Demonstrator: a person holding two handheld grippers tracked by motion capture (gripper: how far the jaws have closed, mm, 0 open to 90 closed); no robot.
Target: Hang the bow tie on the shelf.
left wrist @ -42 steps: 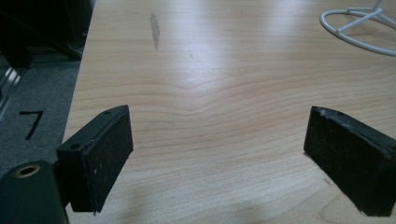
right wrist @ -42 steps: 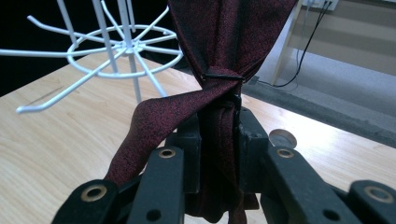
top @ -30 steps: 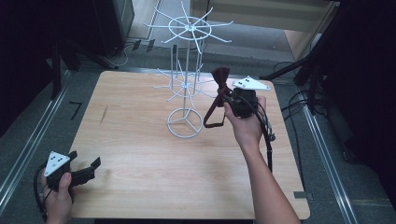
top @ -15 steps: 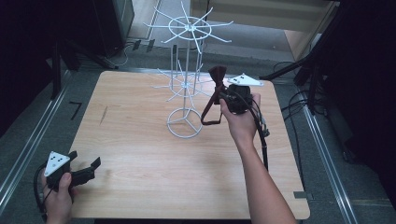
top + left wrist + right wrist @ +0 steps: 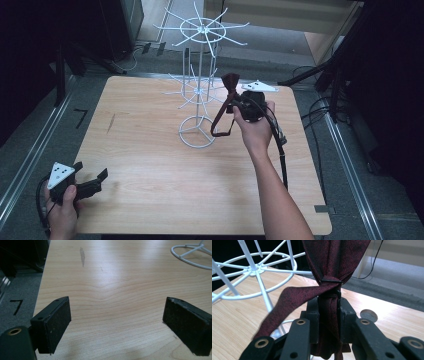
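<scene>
While right gripper (image 5: 239, 103) clamps dark red tie (image 5: 329, 272) beside white wire rack (image 5: 199, 95), tie's loop hanging above table (image 5: 150, 150), left gripper (image 5: 90, 182) rests at near-left corner, jaws wide apart.

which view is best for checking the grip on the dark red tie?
Right gripper view: the right gripper has both jaws clamped on the dark red tie just below its knot. High view shows the tie small, hanging beside the white wire rack. Left gripper view looks along bare table.
</scene>
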